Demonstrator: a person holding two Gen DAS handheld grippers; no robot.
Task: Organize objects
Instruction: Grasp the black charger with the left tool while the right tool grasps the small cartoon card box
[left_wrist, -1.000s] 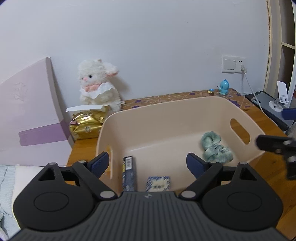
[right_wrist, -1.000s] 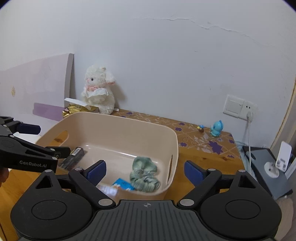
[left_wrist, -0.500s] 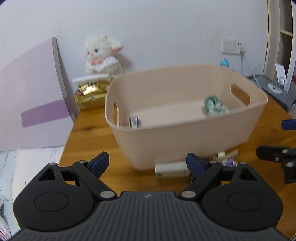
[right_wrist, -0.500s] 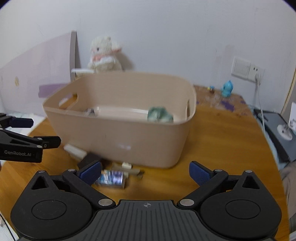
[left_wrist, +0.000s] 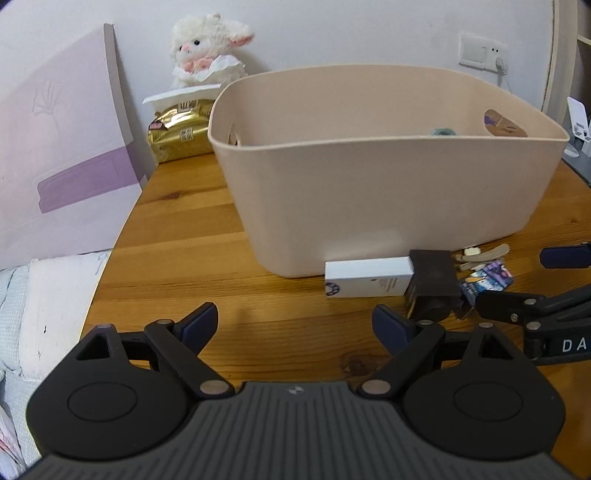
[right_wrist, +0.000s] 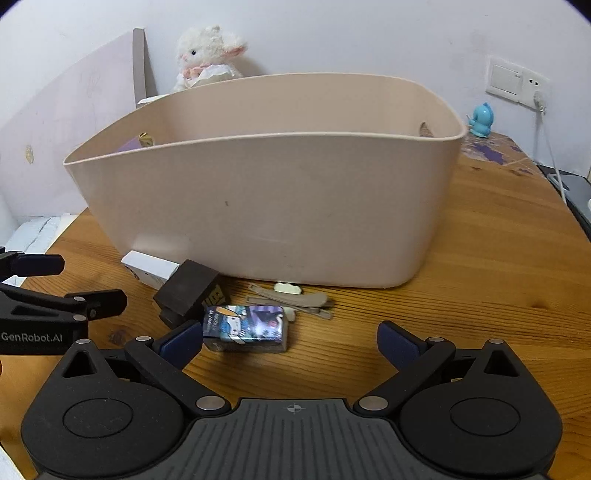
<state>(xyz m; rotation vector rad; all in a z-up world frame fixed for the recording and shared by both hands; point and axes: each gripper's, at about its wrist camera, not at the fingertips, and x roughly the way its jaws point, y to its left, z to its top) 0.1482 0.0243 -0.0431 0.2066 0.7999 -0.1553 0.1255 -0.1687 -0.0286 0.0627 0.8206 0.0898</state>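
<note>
Left tongs (left_wrist: 293, 325), right tongs (right_wrist: 290, 341): open, empty, low over table (right_wrist: 480, 277). Step: reaching. Next, probably: right closes on packet (right_wrist: 245, 326), lifts into bin (right_wrist: 266, 206).

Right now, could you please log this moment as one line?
left gripper: open, empty | right gripper: open, empty | blue packet, white box: outside bin
</note>
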